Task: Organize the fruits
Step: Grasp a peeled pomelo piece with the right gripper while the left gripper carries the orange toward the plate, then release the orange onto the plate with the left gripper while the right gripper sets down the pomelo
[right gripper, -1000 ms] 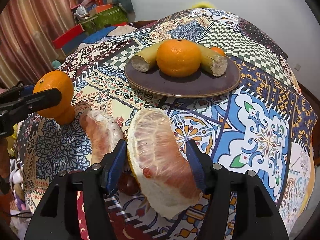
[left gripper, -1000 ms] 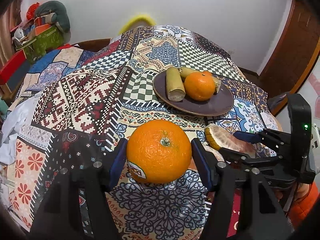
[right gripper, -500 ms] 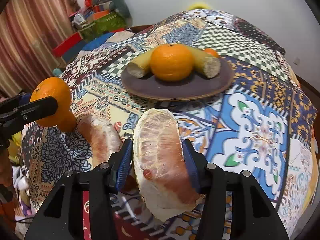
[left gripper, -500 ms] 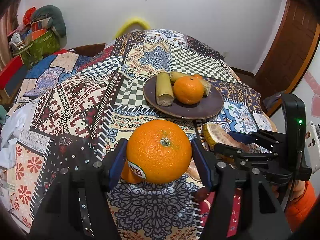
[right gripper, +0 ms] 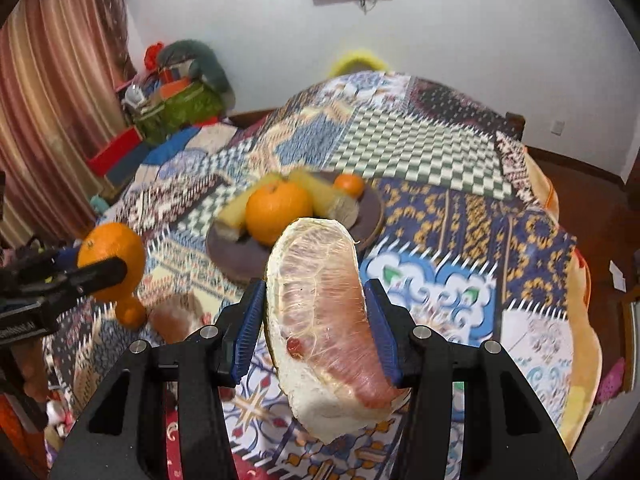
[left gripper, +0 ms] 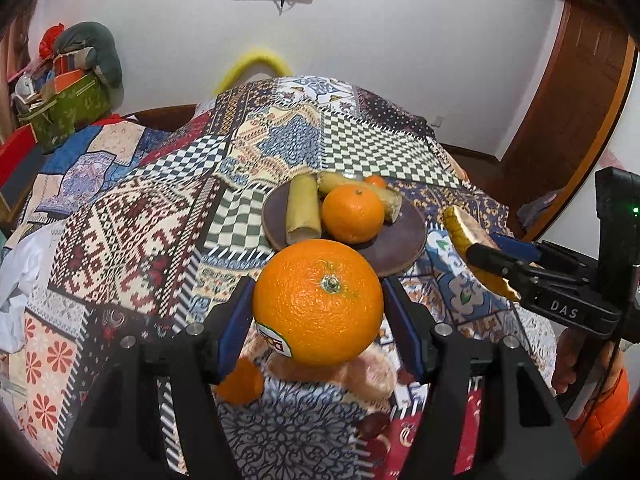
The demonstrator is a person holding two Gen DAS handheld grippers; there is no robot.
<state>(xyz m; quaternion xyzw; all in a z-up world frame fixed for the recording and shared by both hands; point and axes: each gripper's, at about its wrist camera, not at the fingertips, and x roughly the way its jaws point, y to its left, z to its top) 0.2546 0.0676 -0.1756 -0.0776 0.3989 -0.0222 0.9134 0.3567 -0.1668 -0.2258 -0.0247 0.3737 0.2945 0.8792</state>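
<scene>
My left gripper [left gripper: 318,316] is shut on a large orange [left gripper: 318,302] with a sticker, held above the patterned tablecloth. My right gripper [right gripper: 316,320] is shut on a peeled pomelo wedge [right gripper: 324,320] wrapped in film; the wedge also shows in the left wrist view [left gripper: 470,236]. Ahead lies a dark round plate [left gripper: 404,240] with an orange [left gripper: 353,213], two sugarcane pieces [left gripper: 303,210] and a small tangerine [left gripper: 375,181]. Below my grippers on the cloth lie a second pomelo piece [right gripper: 178,316] and a small tangerine [right gripper: 130,312].
The round table has a patchwork cloth [left gripper: 160,216]. A green bag with clutter [left gripper: 68,108] stands at the far left by a curtain [right gripper: 52,120]. A yellow chair back [left gripper: 256,66] is behind the table. A wooden door [left gripper: 568,112] is at right.
Both grippers have lifted higher with their fruit and moved toward the plate. The small tangerine and second pomelo piece below have come into view.
</scene>
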